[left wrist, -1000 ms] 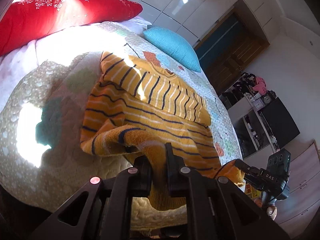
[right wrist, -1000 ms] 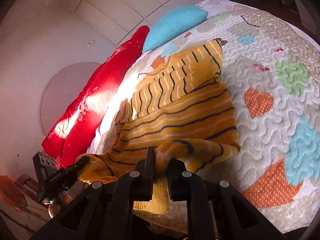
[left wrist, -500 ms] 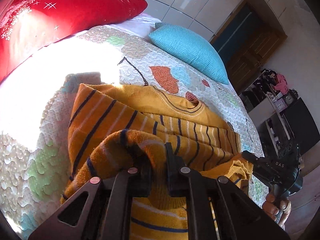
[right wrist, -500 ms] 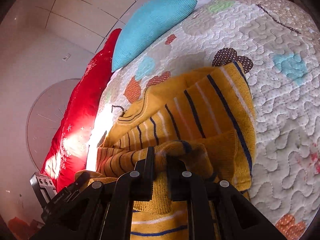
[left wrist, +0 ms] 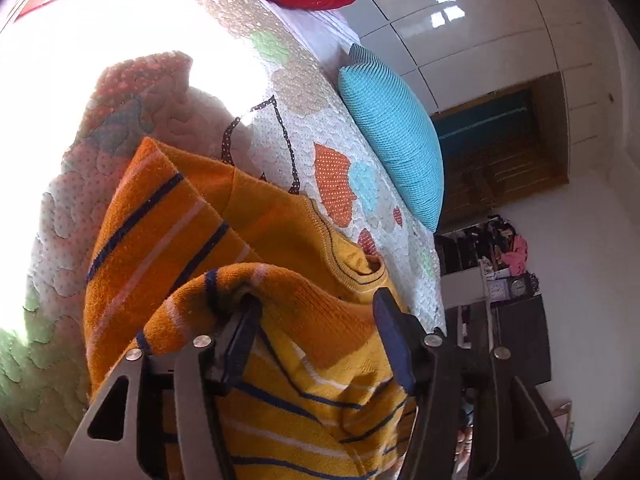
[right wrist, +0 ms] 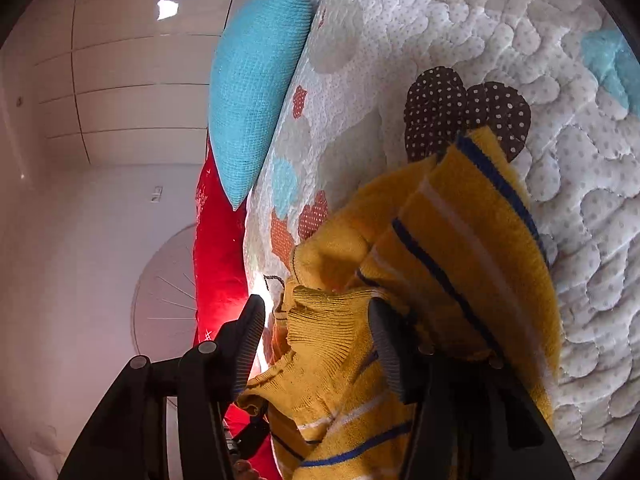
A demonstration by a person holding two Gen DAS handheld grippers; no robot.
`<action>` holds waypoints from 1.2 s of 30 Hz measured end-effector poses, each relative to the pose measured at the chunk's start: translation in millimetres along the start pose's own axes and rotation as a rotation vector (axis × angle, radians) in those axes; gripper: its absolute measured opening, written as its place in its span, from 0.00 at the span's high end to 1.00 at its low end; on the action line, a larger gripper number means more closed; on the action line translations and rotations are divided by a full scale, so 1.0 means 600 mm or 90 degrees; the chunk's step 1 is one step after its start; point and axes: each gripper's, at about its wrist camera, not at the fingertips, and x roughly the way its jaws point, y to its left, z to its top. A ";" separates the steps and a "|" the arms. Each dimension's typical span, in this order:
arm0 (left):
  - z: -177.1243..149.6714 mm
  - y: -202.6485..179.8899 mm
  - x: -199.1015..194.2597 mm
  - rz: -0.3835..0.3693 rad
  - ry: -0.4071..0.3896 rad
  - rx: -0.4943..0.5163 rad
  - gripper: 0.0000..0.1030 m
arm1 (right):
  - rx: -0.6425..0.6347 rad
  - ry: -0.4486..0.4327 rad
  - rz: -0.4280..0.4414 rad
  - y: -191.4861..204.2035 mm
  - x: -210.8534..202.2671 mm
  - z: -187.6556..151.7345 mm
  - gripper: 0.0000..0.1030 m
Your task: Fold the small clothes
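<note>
Yellow striped sweater [left wrist: 304, 364] hem is being let go onto the bed [right wrist: 520, 40] for the fold: left hand-held gripper [left wrist: 316, 334] and right hand-held gripper [right wrist: 316, 334] jaws opening, cloth loose between.

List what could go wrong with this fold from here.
1. Both grippers' jaws are opening: the left gripper has a sweater fold draped over one finger, so pulling back may drag the hem open.
2. The right gripper still has the ribbed hem bunched between its fingers; it may land crumpled, not flat.
3. The quilt is soft and lumpy, so the fold may slump.
</note>
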 end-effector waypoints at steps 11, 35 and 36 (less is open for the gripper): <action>0.035 0.002 -0.069 0.048 -0.075 -0.005 0.28 | -0.147 -0.041 -0.114 0.055 -0.053 -0.022 0.33; -0.115 0.013 -0.113 0.420 0.059 0.343 0.86 | -0.418 -0.004 -0.472 0.004 -0.152 -0.198 0.74; -0.114 0.010 -0.124 0.426 0.044 0.345 0.85 | -0.430 -0.009 -0.481 0.008 -0.155 -0.204 0.73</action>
